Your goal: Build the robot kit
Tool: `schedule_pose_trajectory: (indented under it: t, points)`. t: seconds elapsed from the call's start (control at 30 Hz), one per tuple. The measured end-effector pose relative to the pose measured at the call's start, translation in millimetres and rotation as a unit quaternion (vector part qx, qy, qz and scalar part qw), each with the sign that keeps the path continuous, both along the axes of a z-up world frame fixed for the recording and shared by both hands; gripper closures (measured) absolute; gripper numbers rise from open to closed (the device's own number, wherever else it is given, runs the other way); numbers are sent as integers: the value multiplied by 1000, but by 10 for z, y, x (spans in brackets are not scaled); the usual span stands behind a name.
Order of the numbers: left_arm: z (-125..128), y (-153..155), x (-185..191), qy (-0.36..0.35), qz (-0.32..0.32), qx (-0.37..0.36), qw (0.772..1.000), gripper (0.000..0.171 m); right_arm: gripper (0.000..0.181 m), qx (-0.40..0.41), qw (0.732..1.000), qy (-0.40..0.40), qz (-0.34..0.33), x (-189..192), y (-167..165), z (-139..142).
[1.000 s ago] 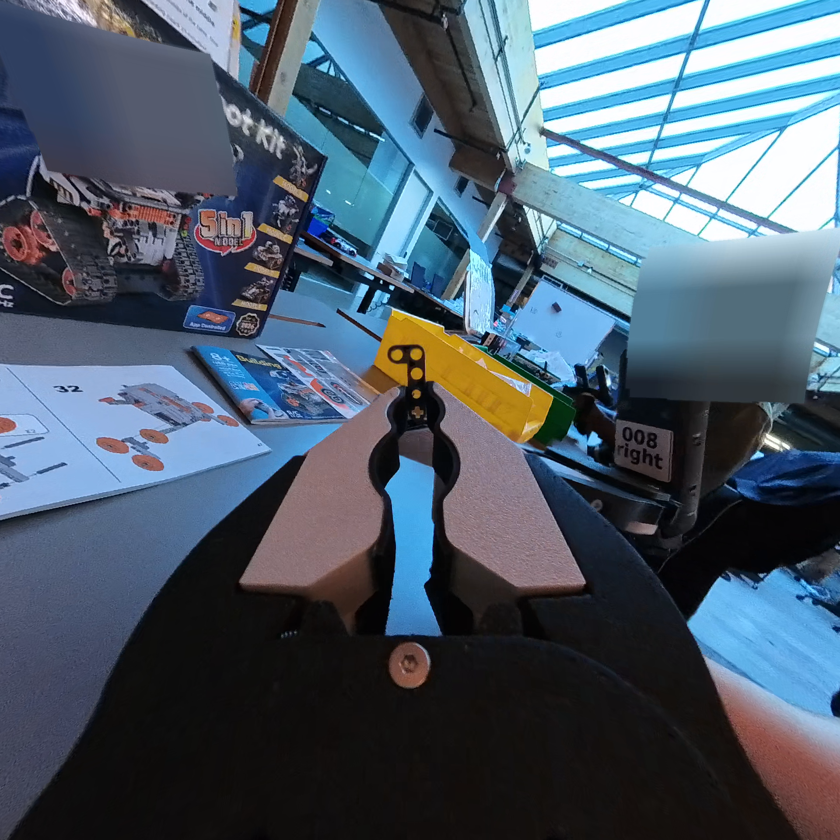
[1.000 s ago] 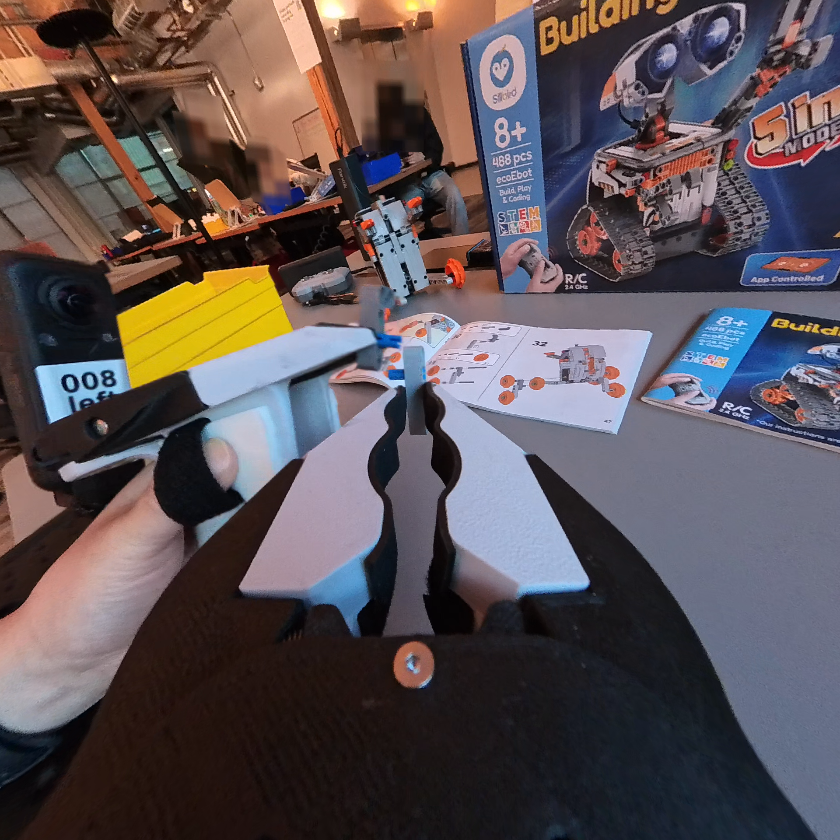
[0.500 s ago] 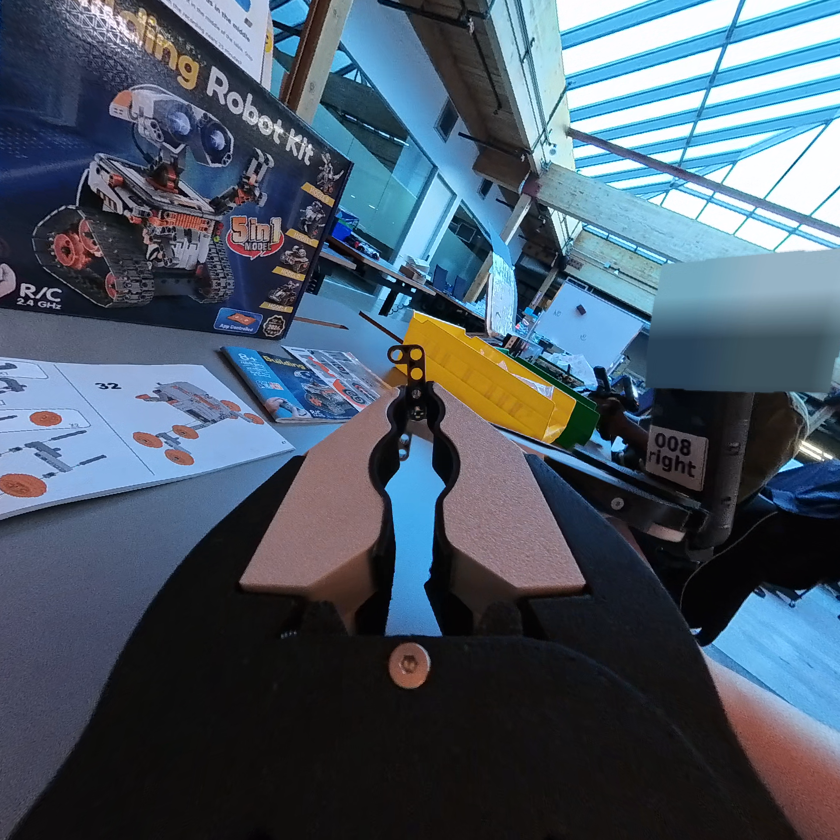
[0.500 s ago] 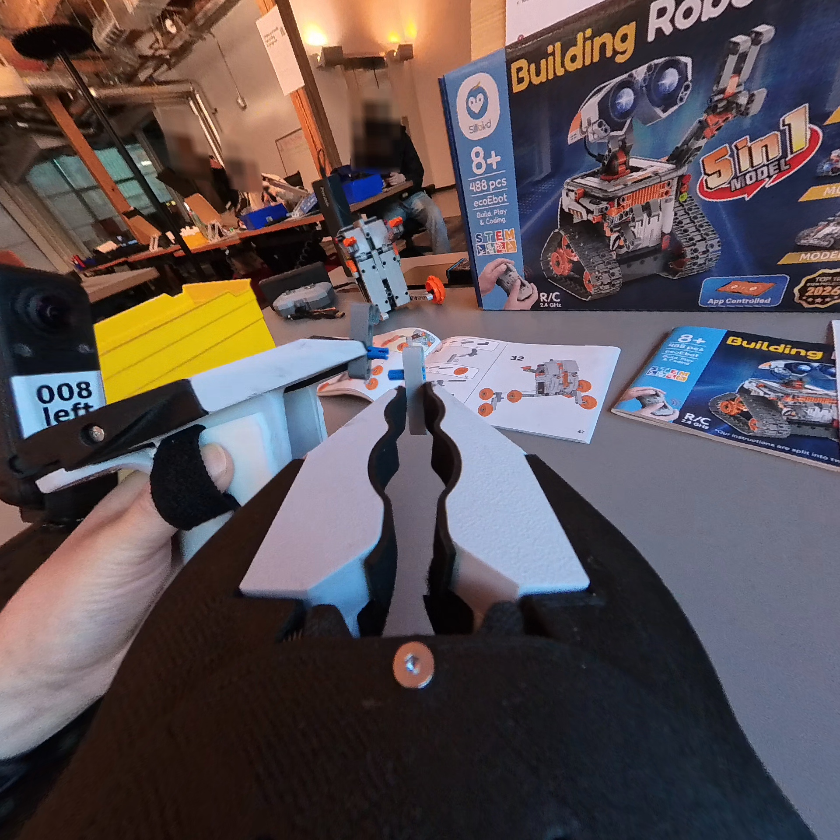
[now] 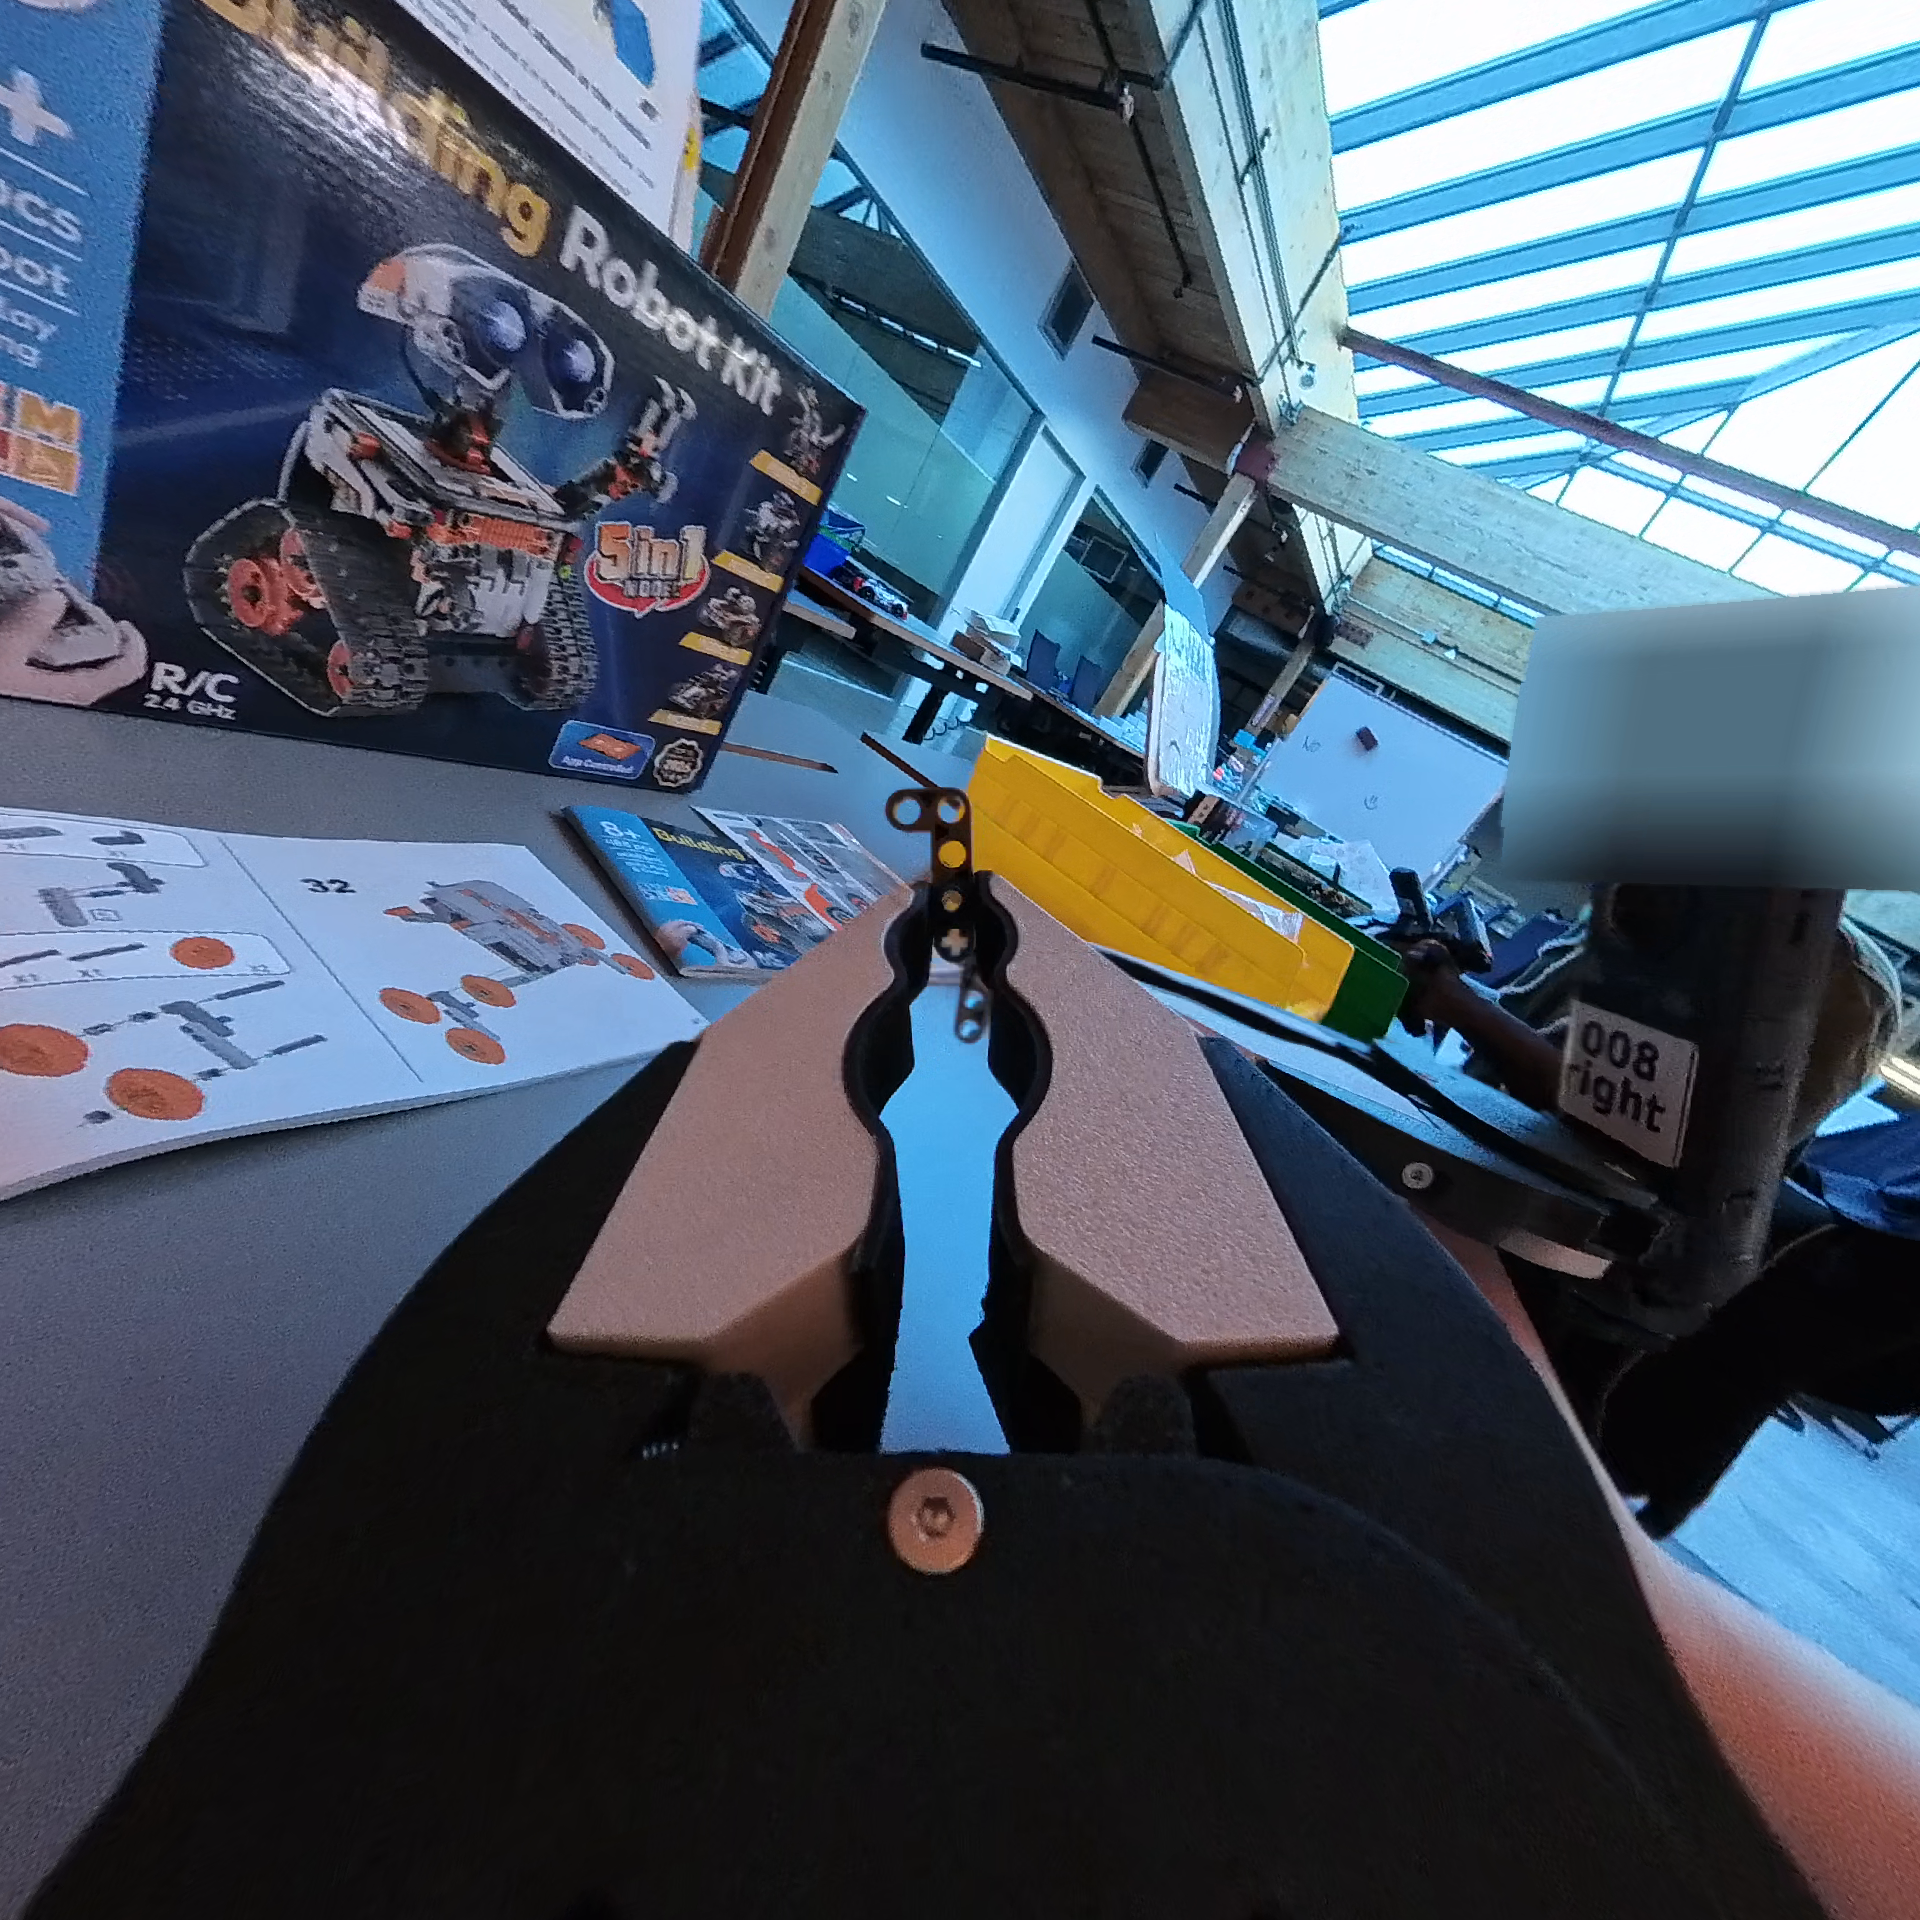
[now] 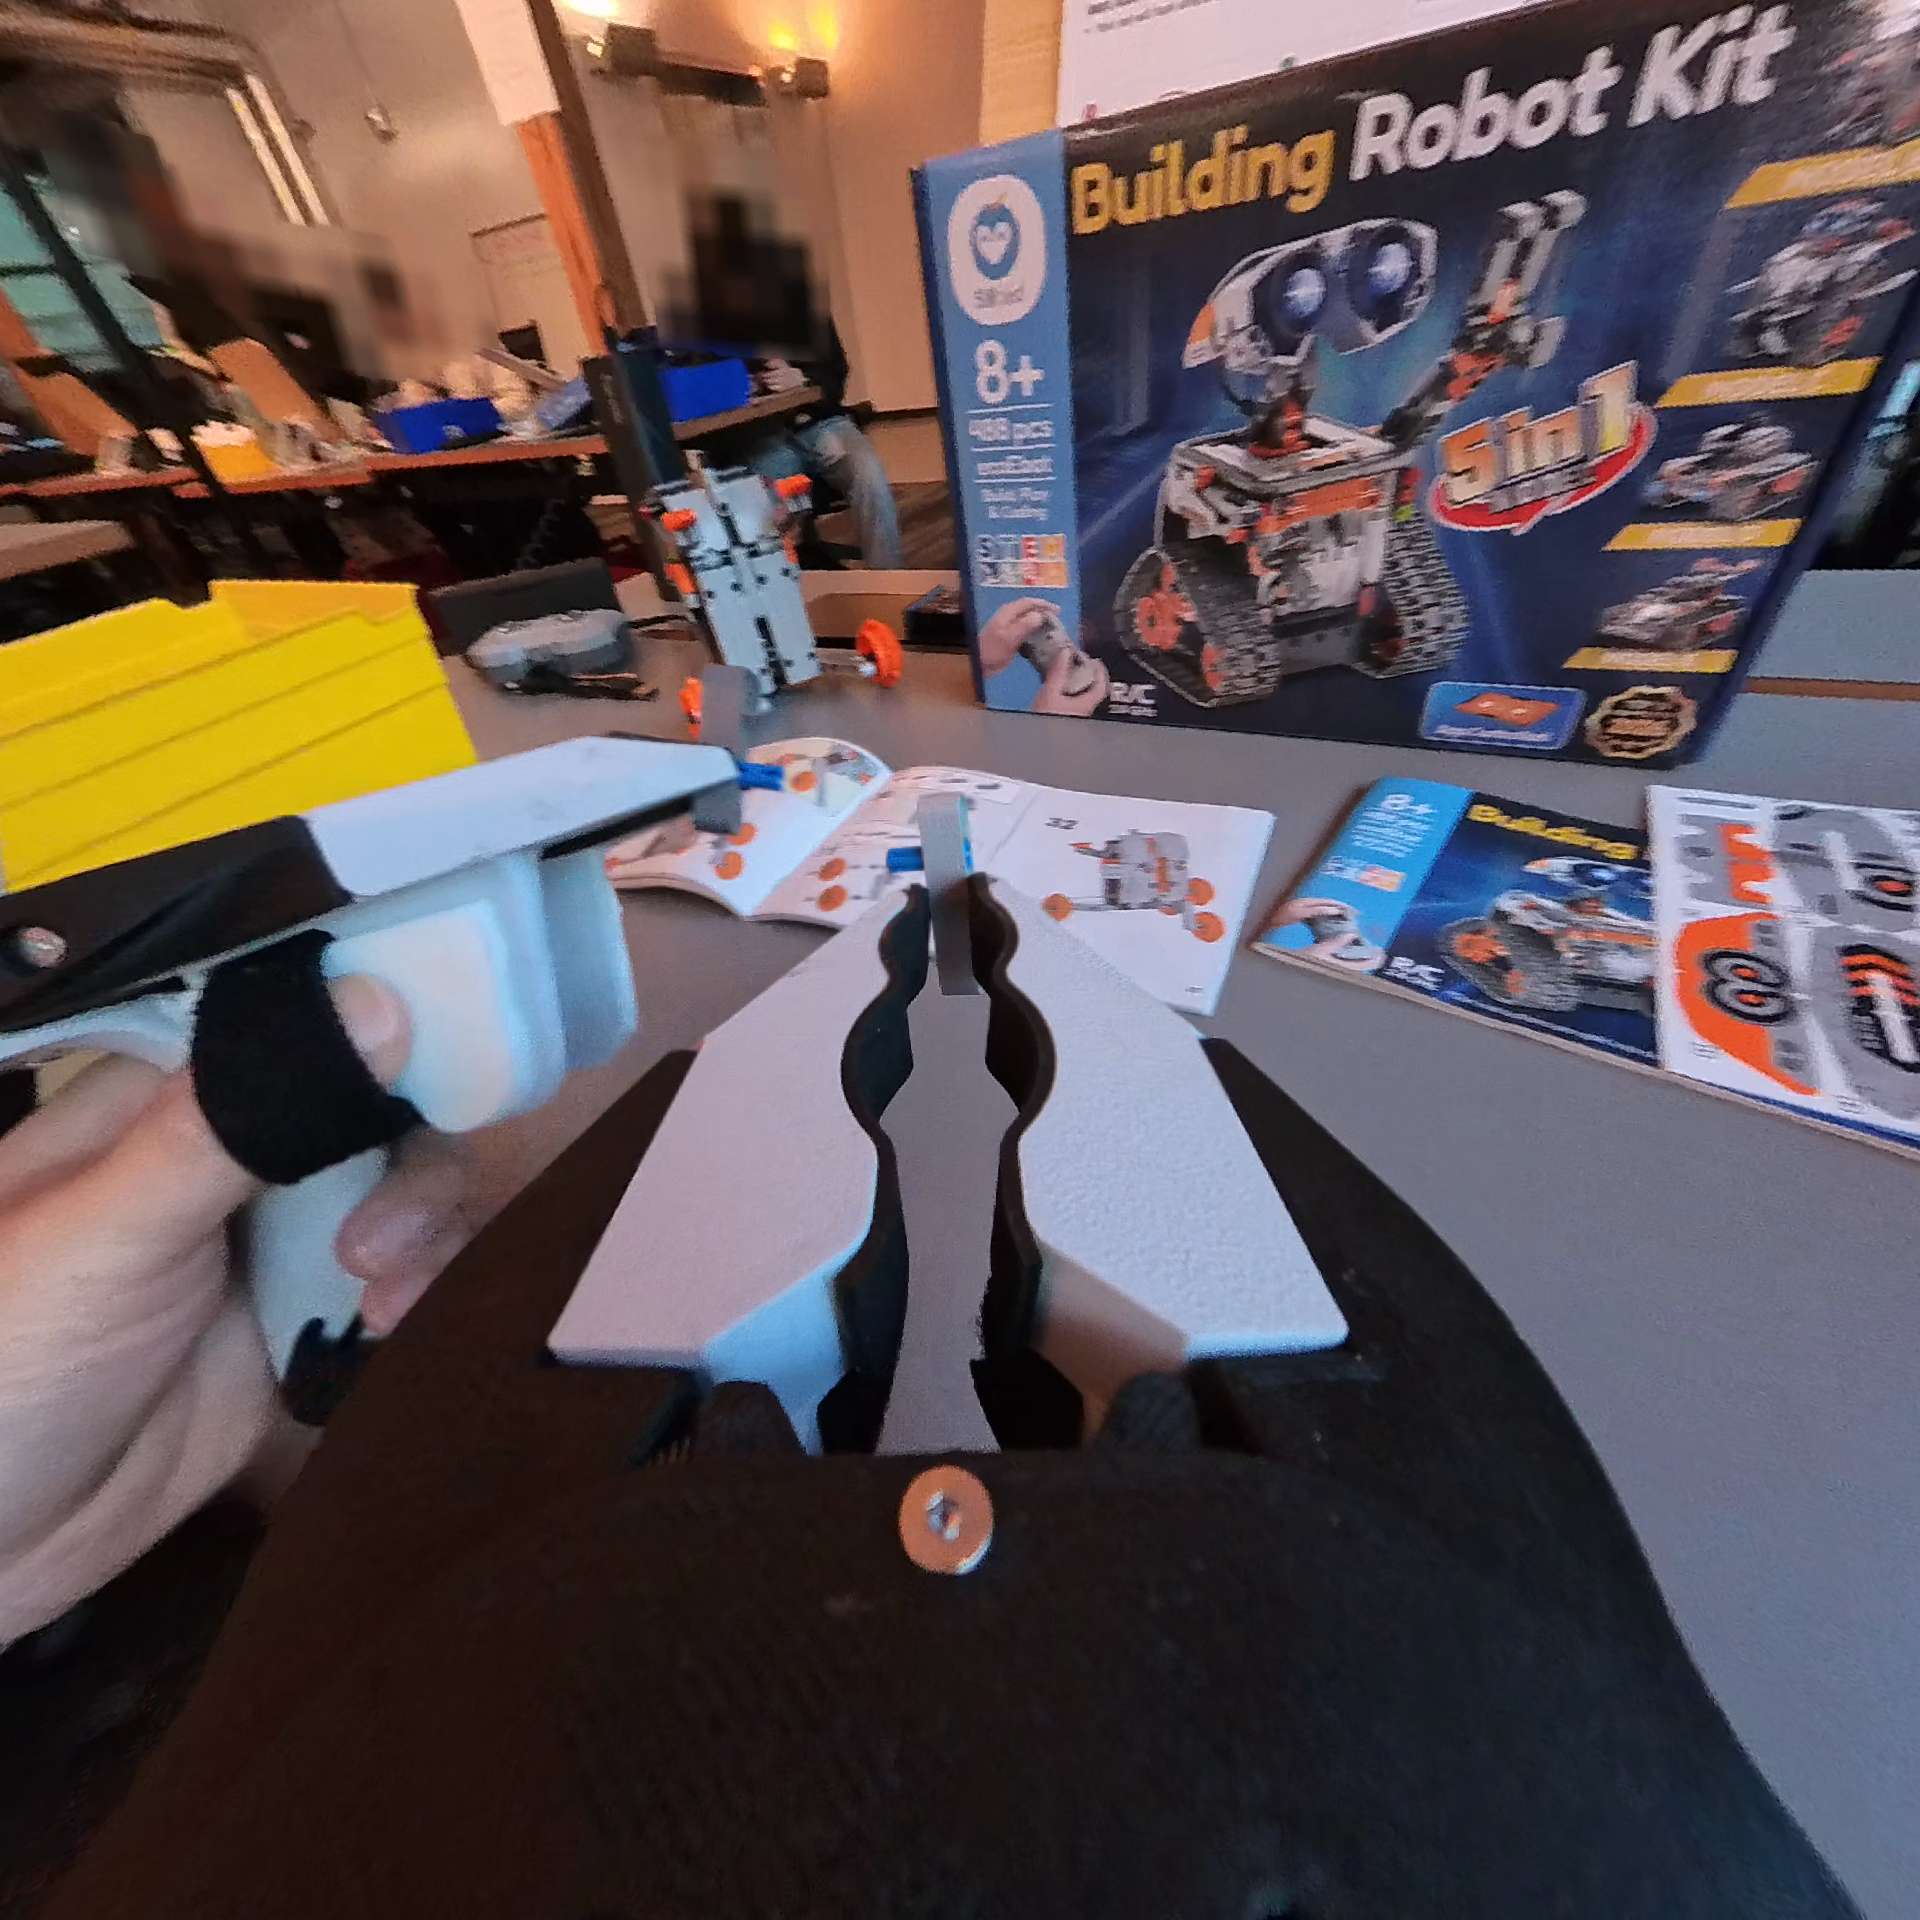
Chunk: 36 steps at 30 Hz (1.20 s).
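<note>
My left gripper (image 5: 948,914) is shut on a thin dark L-shaped beam with holes (image 5: 940,842), which stands up out of the fingertips above the grey table (image 5: 260,1299). My right gripper (image 6: 948,914) is shut on a flat grey beam (image 6: 948,894) with a blue pin at its side. The left gripper also shows in the right wrist view (image 6: 717,800), held by a hand (image 6: 114,1247), its tip to the left of the grey beam with a grey piece and a blue pin in it. The right gripper's body (image 5: 1621,1081) shows at the right of the left wrist view.
An open instruction booklet (image 6: 1091,862) lies on the table ahead, with closed booklets (image 6: 1507,914) to its right. A big robot kit box (image 6: 1403,436) stands behind. A partly built grey and orange model (image 6: 748,582) stands far left. Yellow bins (image 6: 218,696) and a green bin (image 5: 1361,997) stand alongside. My right fingertips sit around 5 cm from my left ones.
Both grippers have swung so that the kit box shows more fully in each view. The two held parts stay gripped, and the left gripper's tip still sits to the left of the grey beam.
</note>
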State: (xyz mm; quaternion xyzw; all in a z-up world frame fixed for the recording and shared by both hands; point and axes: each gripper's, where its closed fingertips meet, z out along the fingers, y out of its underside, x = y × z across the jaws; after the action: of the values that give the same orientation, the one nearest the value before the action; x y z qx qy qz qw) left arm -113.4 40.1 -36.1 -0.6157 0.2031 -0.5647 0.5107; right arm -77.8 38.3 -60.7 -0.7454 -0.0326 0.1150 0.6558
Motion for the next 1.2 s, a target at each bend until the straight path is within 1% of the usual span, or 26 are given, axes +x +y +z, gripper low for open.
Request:
schedule_pose_trajectory:
  t: [0.07,0.13,0.2,0.37,0.47,0.53,0.67,0.83,0.93,1.0,1.07,1.2]
  points:
    - [-6,82,-16,8,7,2,1000,167,175,-4,1000,-6,-12,57,16,-12]
    - [-27,114,28,30,-6,12,999,167,175,-5,1000,-2,-7,42,17,-21]
    - [-27,122,56,33,-13,17,999,167,175,-7,1000,-2,-5,28,18,-27]
    - [24,34,53,-21,-63,-15,998,168,175,-1,1000,15,5,-19,12,0]
    - [74,-56,82,-58,-112,-40,991,167,176,21,999,36,16,-74,-31,93]
    - [113,-85,85,-72,-125,-36,989,168,176,43,996,68,44,-170,-90,192]
    - [207,-128,52,-129,-167,-66,975,168,176,54,993,100,41,-158,-128,245]
    - [271,-135,23,-168,-194,-85,963,168,175,59,983,170,44,-188,-98,289]
    - [315,-169,21,-177,-206,-76,959,168,175,66,971,222,60,-247,-112,320]
    - [330,-182,21,-180,-210,-70,958,168,175,70,967,233,70,-274,-138,336]
    - [379,-220,3,-202,-232,-76,948,168,175,79,967,229,78,-285,-184,375]
    - [508,-262,-112,-267,-280,-100,917,168,175,114,966,212,92,-308,-300,506]
